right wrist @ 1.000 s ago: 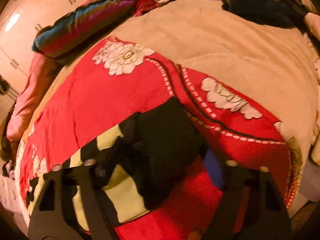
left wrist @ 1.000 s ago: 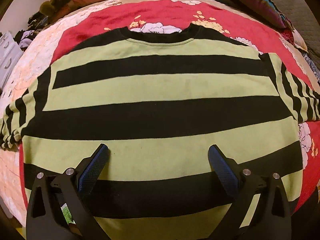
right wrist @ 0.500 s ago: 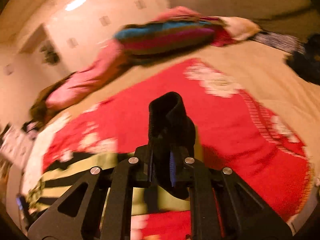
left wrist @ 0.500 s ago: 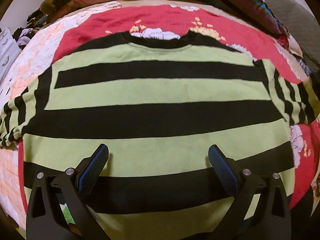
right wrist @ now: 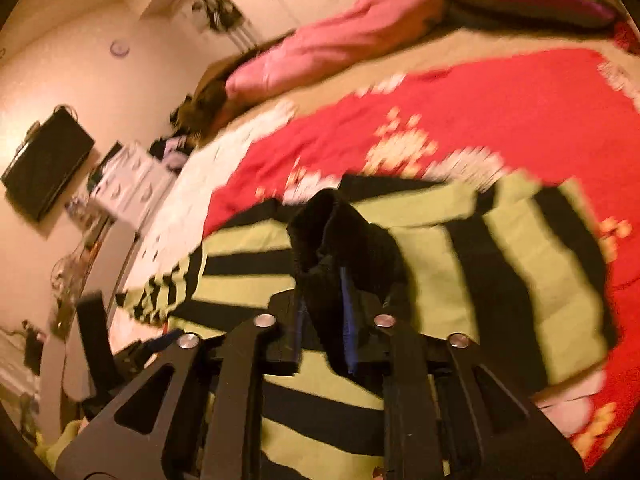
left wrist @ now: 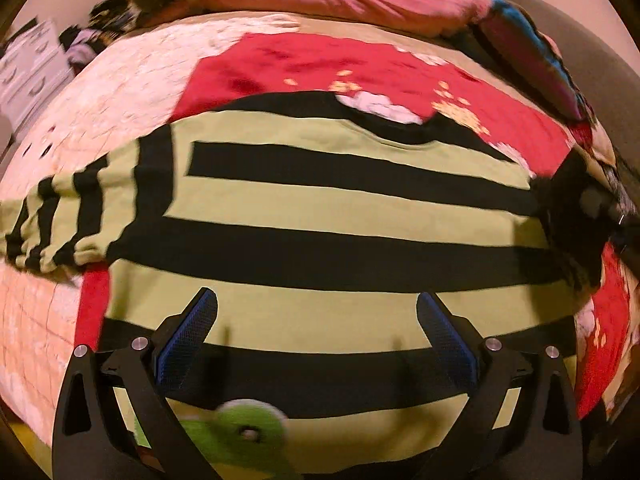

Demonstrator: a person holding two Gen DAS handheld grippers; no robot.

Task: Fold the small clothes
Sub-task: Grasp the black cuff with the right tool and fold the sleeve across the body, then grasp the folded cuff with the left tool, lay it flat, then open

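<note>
On the bed, over a red floral blanket (left wrist: 304,60), the striped sweater (left wrist: 320,208) lies flat, collar far, hem near, long axis running left to right through the sleeves. We judge the sleeve fold to be in hand. Our right gripper (right wrist: 322,320) carries the black sleeve cuff (right wrist: 336,232) over the body; its jaws are opening with the cuff between them. Our left gripper (left wrist: 316,336) hovers above the hem, jaws wide and empty. Next, lay the sleeve flat across the chest.
</note>
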